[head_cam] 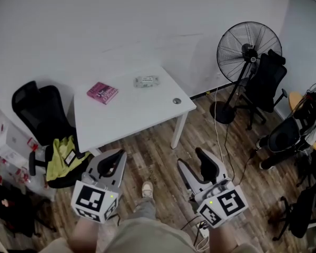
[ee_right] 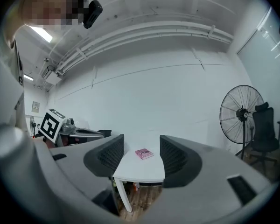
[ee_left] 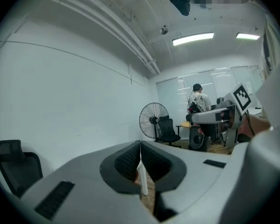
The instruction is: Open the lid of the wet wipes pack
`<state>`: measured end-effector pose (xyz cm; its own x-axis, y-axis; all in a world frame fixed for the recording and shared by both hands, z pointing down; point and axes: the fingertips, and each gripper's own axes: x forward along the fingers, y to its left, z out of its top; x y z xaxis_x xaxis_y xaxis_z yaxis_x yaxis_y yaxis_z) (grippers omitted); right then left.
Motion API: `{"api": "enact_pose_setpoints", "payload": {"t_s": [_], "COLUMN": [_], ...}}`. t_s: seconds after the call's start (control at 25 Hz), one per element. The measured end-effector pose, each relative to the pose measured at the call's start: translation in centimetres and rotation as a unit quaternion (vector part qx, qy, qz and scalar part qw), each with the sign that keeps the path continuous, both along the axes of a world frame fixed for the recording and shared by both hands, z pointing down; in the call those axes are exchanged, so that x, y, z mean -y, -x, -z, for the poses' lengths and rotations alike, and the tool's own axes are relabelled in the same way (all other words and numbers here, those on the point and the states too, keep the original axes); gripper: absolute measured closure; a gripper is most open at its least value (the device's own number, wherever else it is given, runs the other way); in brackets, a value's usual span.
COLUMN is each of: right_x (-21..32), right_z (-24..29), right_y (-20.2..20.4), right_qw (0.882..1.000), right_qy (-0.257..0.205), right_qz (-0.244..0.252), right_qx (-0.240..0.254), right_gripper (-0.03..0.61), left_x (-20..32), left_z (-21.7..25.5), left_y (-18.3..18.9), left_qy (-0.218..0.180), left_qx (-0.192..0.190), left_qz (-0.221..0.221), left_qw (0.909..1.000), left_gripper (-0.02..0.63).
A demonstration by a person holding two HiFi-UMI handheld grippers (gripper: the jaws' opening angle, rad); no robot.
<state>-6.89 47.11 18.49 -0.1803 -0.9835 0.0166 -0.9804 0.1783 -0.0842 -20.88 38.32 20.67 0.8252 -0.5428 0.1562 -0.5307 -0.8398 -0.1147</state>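
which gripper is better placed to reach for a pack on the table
Right, probably. The right gripper has its jaws open, and the pink pack sits framed between them in its view. The left gripper has its jaws shut. Both are short of the table.

Left tongs [head_cam: 115, 161] closed, empty; right tongs [head_cam: 194, 164] spread, empty.

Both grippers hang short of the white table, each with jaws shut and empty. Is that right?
Only the left gripper is shut. The right gripper view shows the right gripper with jaws apart, empty. Both do hang short of the white table.
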Motion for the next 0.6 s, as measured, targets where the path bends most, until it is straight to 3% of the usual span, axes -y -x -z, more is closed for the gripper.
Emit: {"api": "enact_pose_setpoints", "payload": {"t_s": [0.2,0.6], "right_x": [3.3,14.9], "right_z": [-1.0,-1.7], "right_y": [-1.2,-4.1], "right_qw": [0.999,0.998], "right_qy": [0.016,0.044], "right_qz": [-0.003,-0.002], "right_qx": [-0.041,-0.052], "right_gripper": [0.335,0.336], "left_x": [3.0,13.6], "left_z": [-0.7,-1.7], "left_y": [-1.7,-5.0], "left_qy": [0.013,0.027], "left_qx": [-0.001,0.008], "left_qz": [0.0,-0.008], "left_qw": [0.9999,0.9996], "left_gripper": [0.592,0.592]}}
